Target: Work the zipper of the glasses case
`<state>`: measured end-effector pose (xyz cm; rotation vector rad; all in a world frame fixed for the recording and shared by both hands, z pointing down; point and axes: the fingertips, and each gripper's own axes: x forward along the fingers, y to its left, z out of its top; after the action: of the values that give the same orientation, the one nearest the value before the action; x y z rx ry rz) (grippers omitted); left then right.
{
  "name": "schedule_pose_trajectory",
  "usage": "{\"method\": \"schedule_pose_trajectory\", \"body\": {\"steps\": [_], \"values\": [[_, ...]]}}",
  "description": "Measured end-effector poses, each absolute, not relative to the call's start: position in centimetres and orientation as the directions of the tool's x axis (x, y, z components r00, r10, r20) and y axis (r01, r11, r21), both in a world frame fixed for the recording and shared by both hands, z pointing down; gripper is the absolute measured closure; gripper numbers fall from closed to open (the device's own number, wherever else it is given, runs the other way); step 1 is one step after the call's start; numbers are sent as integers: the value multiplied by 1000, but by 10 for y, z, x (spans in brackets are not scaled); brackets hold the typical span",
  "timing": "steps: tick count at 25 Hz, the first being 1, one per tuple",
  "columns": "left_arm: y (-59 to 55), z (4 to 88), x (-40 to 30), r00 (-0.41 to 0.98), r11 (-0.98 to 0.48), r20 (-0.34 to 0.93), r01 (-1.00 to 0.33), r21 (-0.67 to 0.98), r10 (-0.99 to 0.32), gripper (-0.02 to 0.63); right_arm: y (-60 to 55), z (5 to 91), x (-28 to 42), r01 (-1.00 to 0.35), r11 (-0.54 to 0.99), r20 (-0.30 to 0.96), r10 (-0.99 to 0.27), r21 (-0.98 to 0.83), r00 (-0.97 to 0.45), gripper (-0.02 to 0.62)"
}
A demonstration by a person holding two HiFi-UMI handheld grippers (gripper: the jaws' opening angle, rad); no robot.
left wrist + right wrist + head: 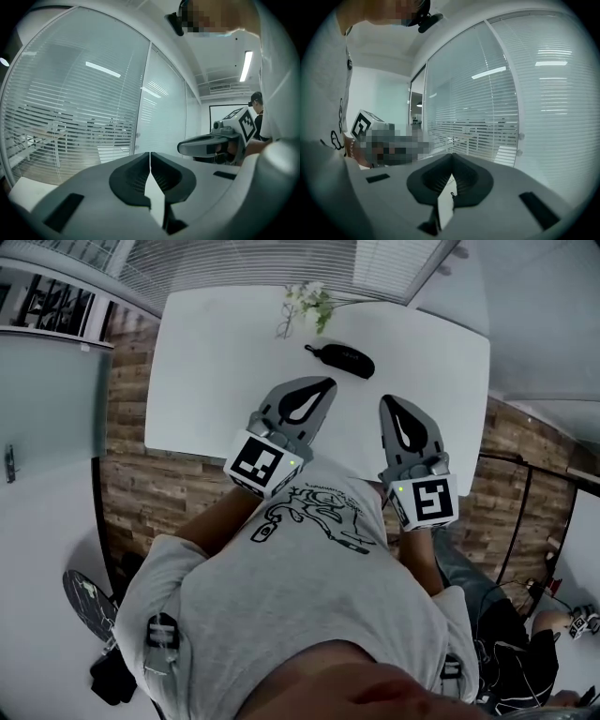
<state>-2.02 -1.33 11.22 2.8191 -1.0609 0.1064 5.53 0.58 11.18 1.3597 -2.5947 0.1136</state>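
A black zipped glasses case (343, 359) lies on the white table (216, 371), towards its far edge. My left gripper (322, 386) hovers near the table's front edge, jaws shut with nothing between them, a short way in front of the case. My right gripper (390, 403) is held beside it, also shut and empty. In the left gripper view the left gripper (150, 153) points up at the window blinds and the case is out of sight. The right gripper view shows the same, with the right gripper (452, 154) closed tip to tip.
A small sprig of white flowers (307, 304) lies at the table's far edge, just left of the case. Glass walls with blinds (79, 117) stand behind the table. The wood floor (159, 484) shows to the left and right.
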Motion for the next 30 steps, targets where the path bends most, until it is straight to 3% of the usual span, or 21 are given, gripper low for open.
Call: {"method": "schedule_pose_trajectory", "body": {"steps": [30], "values": [[-6,81,-38,754,-748,47,-657,96,-656,584,19,68,40,-817,577,157,-809,24,-567,590]]}}
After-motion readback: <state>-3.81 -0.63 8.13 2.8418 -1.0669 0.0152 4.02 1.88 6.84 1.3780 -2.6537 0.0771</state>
